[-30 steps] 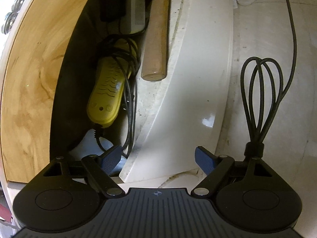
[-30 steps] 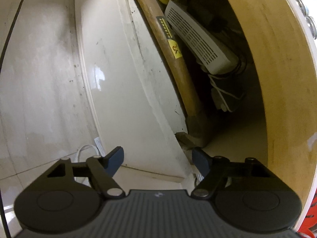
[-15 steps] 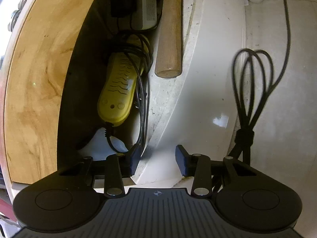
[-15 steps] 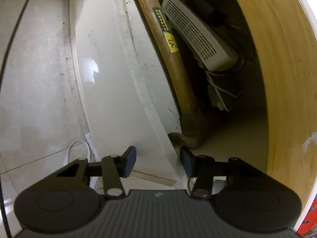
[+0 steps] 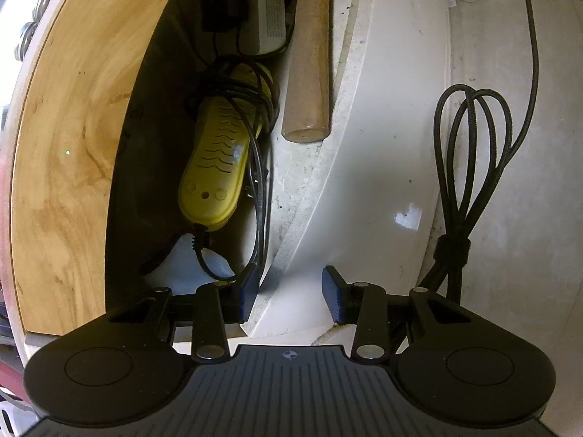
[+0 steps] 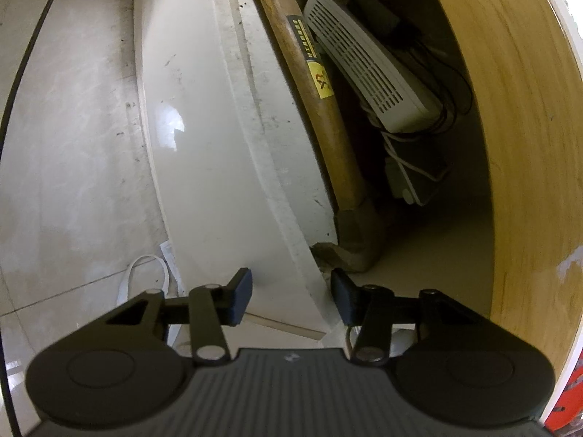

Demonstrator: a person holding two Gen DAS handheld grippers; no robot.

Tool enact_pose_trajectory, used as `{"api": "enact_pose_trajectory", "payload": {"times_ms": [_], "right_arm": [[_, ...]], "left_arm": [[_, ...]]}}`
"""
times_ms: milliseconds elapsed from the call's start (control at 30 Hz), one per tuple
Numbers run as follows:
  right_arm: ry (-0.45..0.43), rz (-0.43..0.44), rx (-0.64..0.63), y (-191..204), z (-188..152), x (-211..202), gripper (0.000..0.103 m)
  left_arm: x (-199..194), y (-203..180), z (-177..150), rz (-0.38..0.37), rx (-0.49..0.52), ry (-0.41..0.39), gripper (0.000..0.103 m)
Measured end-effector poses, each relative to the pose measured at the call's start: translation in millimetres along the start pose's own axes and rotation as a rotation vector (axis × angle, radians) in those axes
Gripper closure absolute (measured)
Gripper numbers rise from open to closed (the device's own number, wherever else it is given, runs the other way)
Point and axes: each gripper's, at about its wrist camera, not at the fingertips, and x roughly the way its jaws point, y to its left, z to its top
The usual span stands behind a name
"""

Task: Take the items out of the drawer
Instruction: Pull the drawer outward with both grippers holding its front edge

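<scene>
Both grippers had just clamped shut from wide open onto the white drawer front panel [image 5: 368,167], one at each end. Left gripper [image 5: 288,293] pinched the panel's near end; right gripper [image 6: 291,296] likewise gripped the other end, pads pressing both faces. Hands barely shifted. Drawer stood open, so likely a pull or steadying hold. Items remained inside: hammer [image 5: 309,73], yellow corded device [image 5: 218,160], white vented box [image 6: 368,69]. A tied black cable [image 5: 470,167] already lay outside on the floor.
</scene>
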Motion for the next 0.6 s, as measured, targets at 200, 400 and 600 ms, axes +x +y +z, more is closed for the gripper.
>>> {"api": "enact_pose_trajectory", "payload": {"times_ms": [200, 400, 600], "right_arm": [[-0.004, 0.0, -0.025, 5.6, -0.9, -6.6, 0.054], [-0.002, 0.006, -0.049, 12.1, -4.0, -17.3, 0.055], [-0.003, 0.007, -0.079, 21.0, -6.9, -28.8, 0.056]], "left_arm": [[-4.3, -6.5, 1.5, 0.011, 0.004, 0.006, 0.066], [-20.9, -17.8, -2.3, 0.014, 0.002, 0.018, 0.066], [-36.7, -29.4, -3.9, 0.028, 0.003, 0.035, 0.066]]}}
